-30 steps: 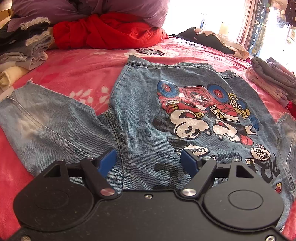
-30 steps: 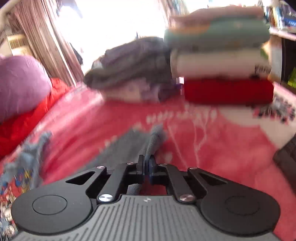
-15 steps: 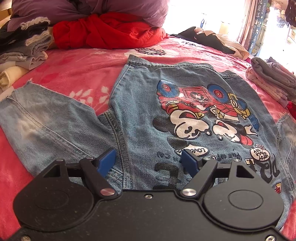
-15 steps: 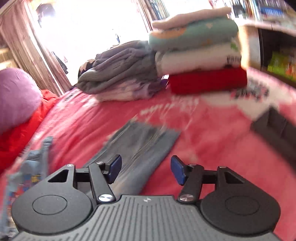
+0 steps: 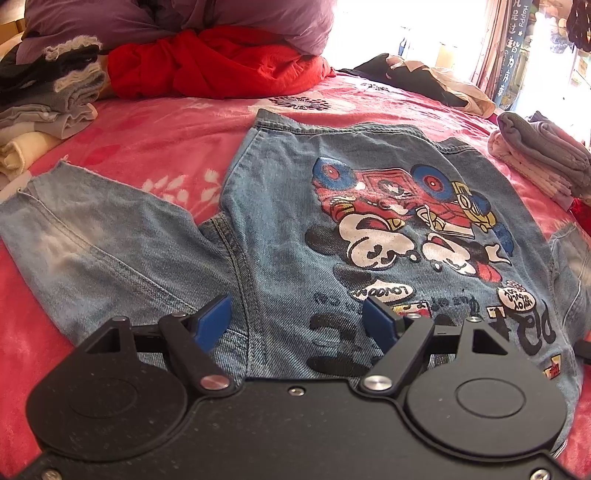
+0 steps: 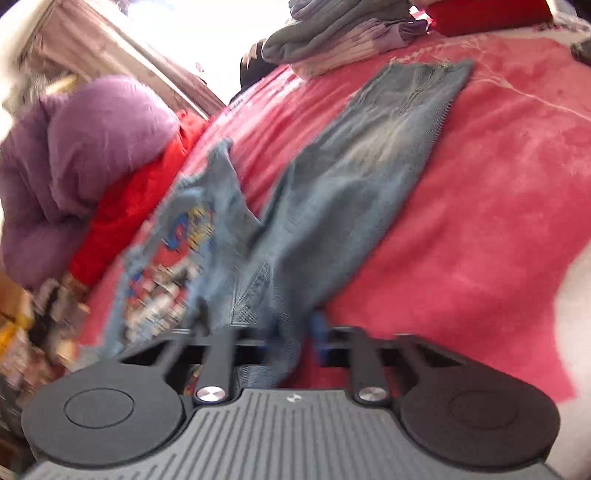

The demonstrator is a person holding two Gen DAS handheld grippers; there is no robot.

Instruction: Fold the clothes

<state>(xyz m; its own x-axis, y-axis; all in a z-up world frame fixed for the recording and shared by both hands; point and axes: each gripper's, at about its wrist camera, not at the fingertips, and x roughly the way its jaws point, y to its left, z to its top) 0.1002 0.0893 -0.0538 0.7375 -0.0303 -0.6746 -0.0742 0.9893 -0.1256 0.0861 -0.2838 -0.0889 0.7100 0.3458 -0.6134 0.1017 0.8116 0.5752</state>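
Note:
A blue denim jacket (image 5: pixel 332 229) with a cartoon print lies back-up and flat on the pink bedspread (image 5: pixel 166 133). Its left sleeve (image 5: pixel 92 254) stretches out to the left. My left gripper (image 5: pixel 297 317) is open and empty, low over the jacket's near edge. In the blurred right wrist view the other sleeve (image 6: pixel 373 162) lies stretched out toward the far right. My right gripper (image 6: pixel 291 339) sits at the shoulder end of that sleeve, with denim bunched between its jaws; the blur hides how tightly they stand.
A purple duvet (image 5: pixel 177 18) and a red garment (image 5: pixel 214 62) lie at the bed's head. Folded clothes are stacked at the left (image 5: pixel 44 96) and right (image 5: pixel 543 155). A dark garment (image 5: pixel 417 81) lies at the far side.
My right gripper let go of the sleeve end, opened, then swung back along the sleeve to the shoulder, where denim now sits between its jaws. The left gripper has not moved.

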